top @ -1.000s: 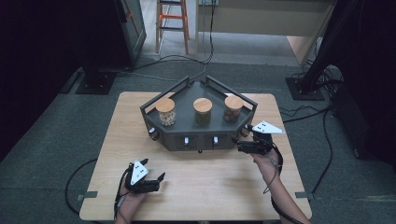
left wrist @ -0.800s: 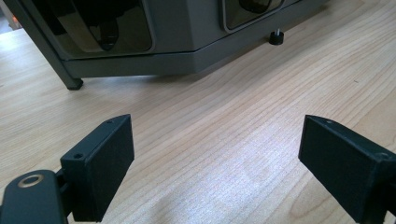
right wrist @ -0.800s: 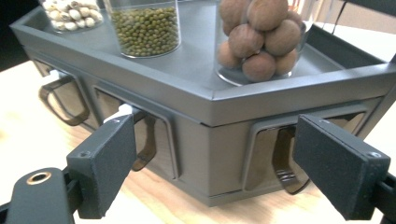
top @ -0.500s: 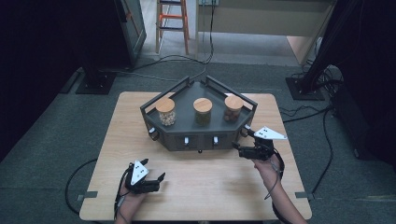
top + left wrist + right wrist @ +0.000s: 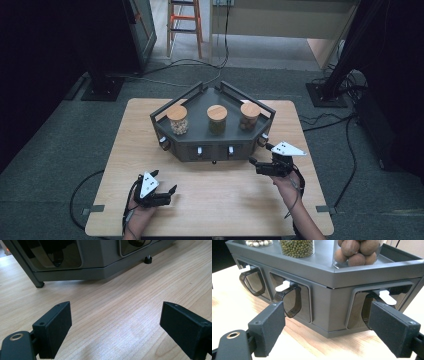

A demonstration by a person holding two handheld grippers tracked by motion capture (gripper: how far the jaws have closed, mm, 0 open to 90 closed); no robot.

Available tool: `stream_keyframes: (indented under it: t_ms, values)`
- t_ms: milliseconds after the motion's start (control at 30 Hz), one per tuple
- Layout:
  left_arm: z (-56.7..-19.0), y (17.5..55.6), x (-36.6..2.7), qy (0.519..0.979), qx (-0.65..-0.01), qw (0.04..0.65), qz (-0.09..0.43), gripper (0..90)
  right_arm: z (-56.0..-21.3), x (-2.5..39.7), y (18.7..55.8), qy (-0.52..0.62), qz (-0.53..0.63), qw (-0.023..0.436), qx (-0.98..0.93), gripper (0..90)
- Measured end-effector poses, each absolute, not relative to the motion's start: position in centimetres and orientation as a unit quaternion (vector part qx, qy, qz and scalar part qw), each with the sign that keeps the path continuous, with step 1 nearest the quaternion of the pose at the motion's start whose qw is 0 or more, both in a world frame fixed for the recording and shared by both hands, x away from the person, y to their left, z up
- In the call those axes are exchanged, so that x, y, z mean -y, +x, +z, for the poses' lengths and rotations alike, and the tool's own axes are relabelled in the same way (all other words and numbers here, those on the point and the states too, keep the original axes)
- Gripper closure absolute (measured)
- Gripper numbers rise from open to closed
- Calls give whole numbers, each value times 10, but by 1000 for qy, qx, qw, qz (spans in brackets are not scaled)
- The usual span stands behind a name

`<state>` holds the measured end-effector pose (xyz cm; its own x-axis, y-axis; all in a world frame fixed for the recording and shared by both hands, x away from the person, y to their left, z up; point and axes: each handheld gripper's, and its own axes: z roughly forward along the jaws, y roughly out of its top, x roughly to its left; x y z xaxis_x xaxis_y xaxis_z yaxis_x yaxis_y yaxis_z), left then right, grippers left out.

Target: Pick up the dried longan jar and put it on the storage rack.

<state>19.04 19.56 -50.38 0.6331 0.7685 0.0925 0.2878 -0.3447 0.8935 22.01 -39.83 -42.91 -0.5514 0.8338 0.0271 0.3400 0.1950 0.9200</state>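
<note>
- Since the earlier frame, the right gripper (image 5: 256,163) has come lower and nearer the front right corner of the grey dispenser stand (image 5: 187,149), while the left gripper (image 5: 165,192) has stayed in much the same spot near the table's front edge.
- No brand, label or writing can be read on the stand or on the jars.
- Seen from the right gripper view, the right gripper (image 5: 325,333) has its jaws spread wide with nothing between them; the stand's corner sits just beyond them, and a dark scoop with a white lever (image 5: 385,297) lies just behind the right-hand jaw.
- Another white lever (image 5: 283,286) shows above the left-hand jaw, farther back.
- On top of the stand are three jars with wooden lids: white beans (image 5: 178,120), green beans (image 5: 217,119) and brown nuts (image 5: 249,115).
- In the left gripper view, the left gripper (image 5: 115,326) is also wide open and empty over the bare wooden table (image 5: 120,307), with the stand's base well ahead of it.
</note>
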Motion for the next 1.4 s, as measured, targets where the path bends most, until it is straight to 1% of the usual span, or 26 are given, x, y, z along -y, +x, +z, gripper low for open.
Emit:
stream_keyframes:
  t_ms: [567,1400]
  values:
    - [-504,190,-195,778,-338,460,262,104,-440,400,212,400,491,251,-732,139]
    - [-503,190,-195,779,-337,458,264,104,-465,402,202,406,496,246,-727,139]
